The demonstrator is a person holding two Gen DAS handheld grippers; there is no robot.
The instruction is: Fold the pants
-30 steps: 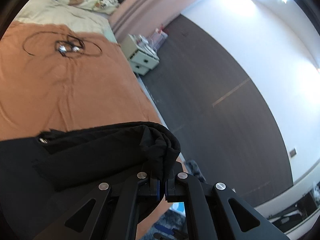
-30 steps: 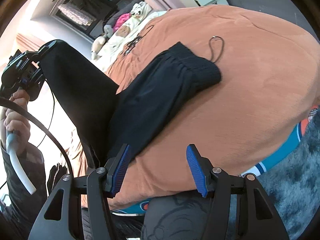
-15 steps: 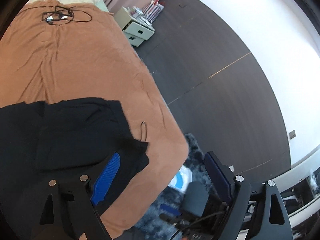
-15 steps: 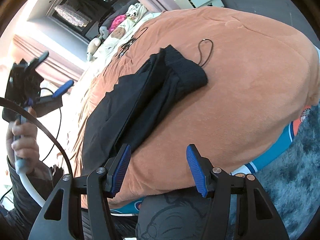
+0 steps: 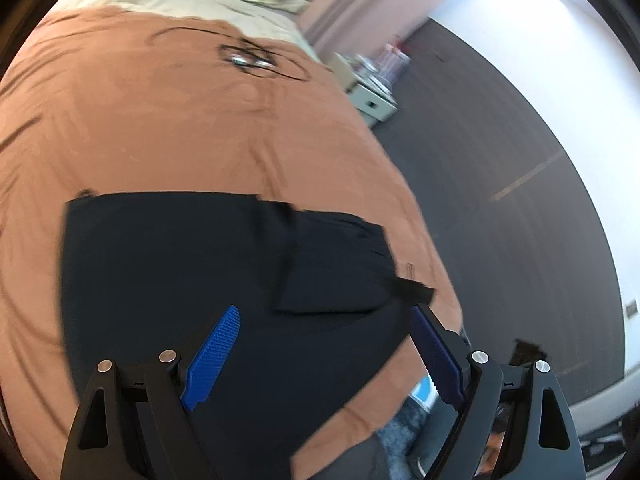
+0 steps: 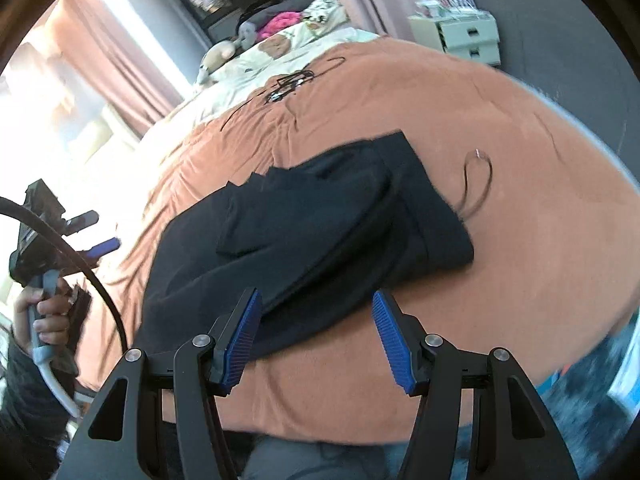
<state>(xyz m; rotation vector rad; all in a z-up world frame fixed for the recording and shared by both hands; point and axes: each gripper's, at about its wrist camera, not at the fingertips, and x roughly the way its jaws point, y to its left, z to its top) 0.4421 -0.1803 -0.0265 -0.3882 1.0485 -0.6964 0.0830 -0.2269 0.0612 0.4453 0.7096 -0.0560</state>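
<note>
Folded pants lie near the blanket edge.

Bare blanket right of pants; cord loop just beside waistband.

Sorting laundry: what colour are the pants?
Plain black fabric pants, clearest in the right wrist view.

The left gripper hangs above the black pants with its blue-padded fingers spread wide, nothing between them. The right gripper sits low over the pants' near edge, jaws likewise parted and empty. Left of the pants in the right wrist view, the person's left hand grips the other tool's handle — knuckles curled tight.
</note>
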